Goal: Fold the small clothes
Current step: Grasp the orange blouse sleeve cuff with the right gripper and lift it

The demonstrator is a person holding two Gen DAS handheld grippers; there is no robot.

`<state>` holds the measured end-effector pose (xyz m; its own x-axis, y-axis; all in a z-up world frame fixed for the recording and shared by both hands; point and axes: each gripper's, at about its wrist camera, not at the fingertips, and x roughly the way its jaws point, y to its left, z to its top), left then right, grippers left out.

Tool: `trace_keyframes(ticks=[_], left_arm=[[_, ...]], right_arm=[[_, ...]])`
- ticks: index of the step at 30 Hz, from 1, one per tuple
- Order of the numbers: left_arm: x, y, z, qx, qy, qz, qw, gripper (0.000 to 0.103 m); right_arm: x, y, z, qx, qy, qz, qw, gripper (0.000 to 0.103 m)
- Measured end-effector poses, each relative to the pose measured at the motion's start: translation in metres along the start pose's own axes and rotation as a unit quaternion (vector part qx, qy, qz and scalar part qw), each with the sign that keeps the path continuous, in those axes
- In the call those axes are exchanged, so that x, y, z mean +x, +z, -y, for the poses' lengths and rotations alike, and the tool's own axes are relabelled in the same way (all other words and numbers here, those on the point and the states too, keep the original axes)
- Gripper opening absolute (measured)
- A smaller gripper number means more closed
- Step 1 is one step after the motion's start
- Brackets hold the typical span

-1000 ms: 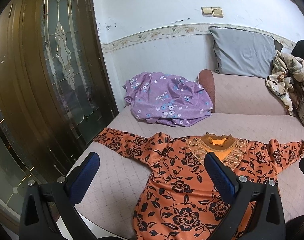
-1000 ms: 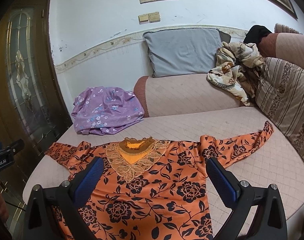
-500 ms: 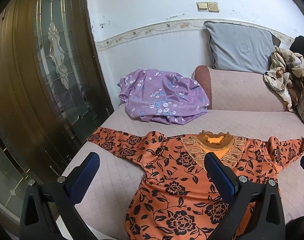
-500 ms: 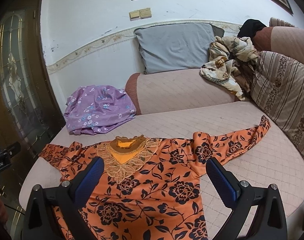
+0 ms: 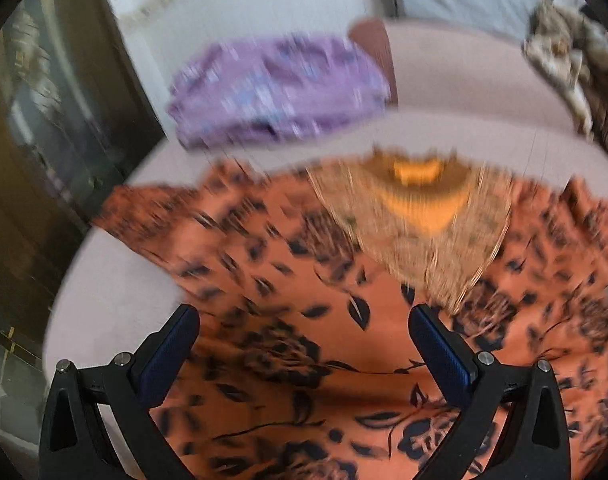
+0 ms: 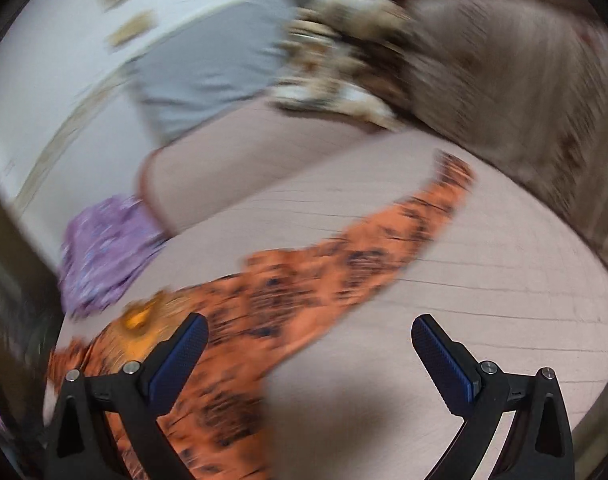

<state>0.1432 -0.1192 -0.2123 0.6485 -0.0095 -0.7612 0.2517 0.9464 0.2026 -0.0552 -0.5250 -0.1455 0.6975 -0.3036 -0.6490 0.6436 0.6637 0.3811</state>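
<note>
Here both the left gripper (image 5: 304, 330) and right gripper (image 6: 309, 340) hang released above the orange blouse (image 5: 323, 340)

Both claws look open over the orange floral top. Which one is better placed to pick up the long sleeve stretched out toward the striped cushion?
Right, probably. The right claw looks along that sleeve, open. The left claw sits over the orange floral top, nearer its other side.

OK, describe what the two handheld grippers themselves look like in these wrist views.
Both look alike. The left gripper has two matte black angular arms with triangular cut-outs and round silver screw heads, each ending in a dark blue textured finger pad. The right gripper has the same black frame, silver screws and blue dimpled fingers. No cables, markings or sleeves are visible.
</note>
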Motion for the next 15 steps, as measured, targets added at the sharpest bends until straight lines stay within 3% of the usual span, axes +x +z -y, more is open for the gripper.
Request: trace_keyframes(ticks=[3, 7, 11, 15], left_arm=[[0.031, -0.008, 0.013, 0.016, 0.002, -0.028, 0.9995, 0.103], [0.047, -0.007, 0.024, 0.03, -0.001, -0.04, 0.9987, 0.103], [0.055, -0.007, 0.034, 0.044, 0.003, -0.032, 0.9985, 0.103], [0.062, -0.006, 0.03, 0.023, -0.013, -0.036, 0.999, 0.103]], right_arm=[[0.034, 0.024, 0.069, 0.071, -0.018, -0.025, 0.997, 0.103], [0.071, 0.051, 0.132, 0.178, -0.002, -0.02, 0.984, 0.099], [0.109, 0.083, 0.143, 0.214, -0.006, -0.009, 0.977, 0.097], [0.155, 0.11, 0.134, 0.194, -0.087, -0.031, 0.977, 0.097]])
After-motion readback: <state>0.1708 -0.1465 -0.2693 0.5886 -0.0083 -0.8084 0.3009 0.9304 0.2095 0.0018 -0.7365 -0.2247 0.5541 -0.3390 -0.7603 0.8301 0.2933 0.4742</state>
